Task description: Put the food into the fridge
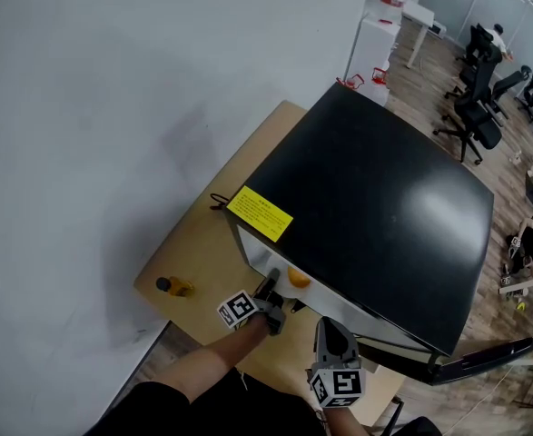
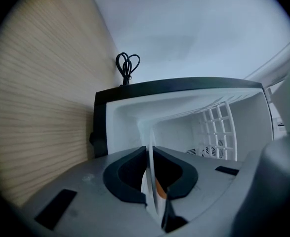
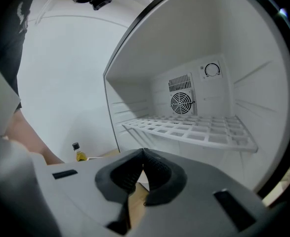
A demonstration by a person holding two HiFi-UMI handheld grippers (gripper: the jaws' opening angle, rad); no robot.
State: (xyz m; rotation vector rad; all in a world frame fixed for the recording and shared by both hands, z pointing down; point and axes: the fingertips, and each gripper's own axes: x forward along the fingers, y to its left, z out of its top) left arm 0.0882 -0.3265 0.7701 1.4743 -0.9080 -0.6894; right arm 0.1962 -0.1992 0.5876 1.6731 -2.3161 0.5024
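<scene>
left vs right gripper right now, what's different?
Left gripper is shut on a thin white plate carrying orange food. Right gripper is shut on nothing. Left gripper is rolled on its side, while right gripper sits upright. Both face the open fridge.

Left gripper, on a bare forearm, points level, jaws pinched on a thin white edge. Right gripper, just beside it, tilts slightly downward, jaws closed together, empty.
</scene>
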